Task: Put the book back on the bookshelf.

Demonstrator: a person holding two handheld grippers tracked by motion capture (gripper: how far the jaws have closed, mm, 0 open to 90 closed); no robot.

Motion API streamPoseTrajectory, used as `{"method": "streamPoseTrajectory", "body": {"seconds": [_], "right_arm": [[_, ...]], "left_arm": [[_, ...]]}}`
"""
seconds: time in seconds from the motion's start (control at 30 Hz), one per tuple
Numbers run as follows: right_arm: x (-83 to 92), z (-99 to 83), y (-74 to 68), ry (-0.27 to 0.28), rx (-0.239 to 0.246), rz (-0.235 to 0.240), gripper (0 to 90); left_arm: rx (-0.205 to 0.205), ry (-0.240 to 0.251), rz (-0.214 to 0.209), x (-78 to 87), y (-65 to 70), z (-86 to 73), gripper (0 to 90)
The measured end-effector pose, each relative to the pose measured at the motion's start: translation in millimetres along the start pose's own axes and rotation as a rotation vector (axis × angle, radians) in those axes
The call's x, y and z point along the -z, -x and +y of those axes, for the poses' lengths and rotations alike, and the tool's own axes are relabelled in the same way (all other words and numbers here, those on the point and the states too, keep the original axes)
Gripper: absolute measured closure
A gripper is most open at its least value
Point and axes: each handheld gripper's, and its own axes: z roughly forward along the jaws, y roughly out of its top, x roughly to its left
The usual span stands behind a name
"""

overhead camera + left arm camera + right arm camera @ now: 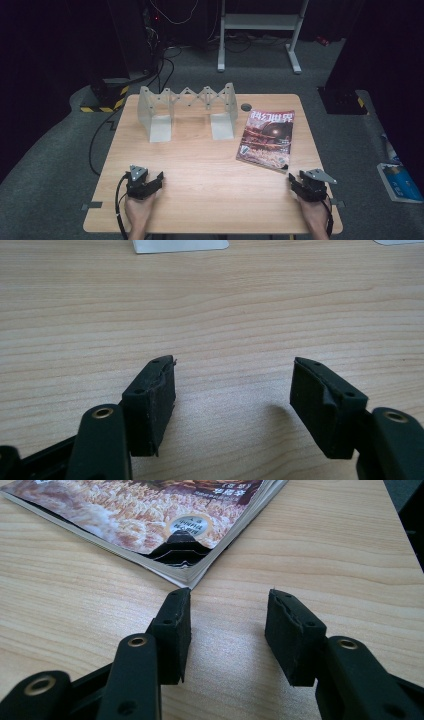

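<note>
I held both tools low at the near edge of the counter point(200, 165). The left tool point(159, 178) had its jaws apart over bare wood, gripping nothing. The right tool point(291, 179) likewise stood with jaws apart and empty.

The magazine point(267, 139) lay flat on the right half of the counter, just beyond the right tool and slightly to its left. Its long axis ran near to far, tilted a little so the far end leaned right. In the right gripper view its near corner point(187, 582) sat just ahead of the left jaw, close but not touching. I judged the right tool the nearer by far; the left was well apart from it.

The magazine was a thin, glossy, soft-bound rectangle with a red and orange cover and stacked page edges that would flex. The counter was smooth, pale wood grain. A translucent, accordion-jointed rack point(187, 110) with two flat feet stood at the far left.
</note>
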Motion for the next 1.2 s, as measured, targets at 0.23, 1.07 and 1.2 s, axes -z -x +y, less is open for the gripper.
{"method": "streamPoseTrajectory", "body": {"seconds": [0.23, 1.07, 1.2], "right_arm": [[0.8, -0.1, 0.0, -0.003, 0.001, 0.005, 52.5], [7.3, 2.8, 2.1, -0.023, -0.026, 0.037, 57.0], [7.7, 7.3, 0.8, -0.015, -0.039, 0.043, 57.1]], "left_arm": [[-0.001, 0.0, -0.001, 0.2, -0.4, 0.0, 34.8], [0.002, -0.001, -0.01, 0.4, -0.9, 0.3, 35.3], [0.002, -0.001, -0.008, 0.4, -0.6, 0.3, 35.3]]}}
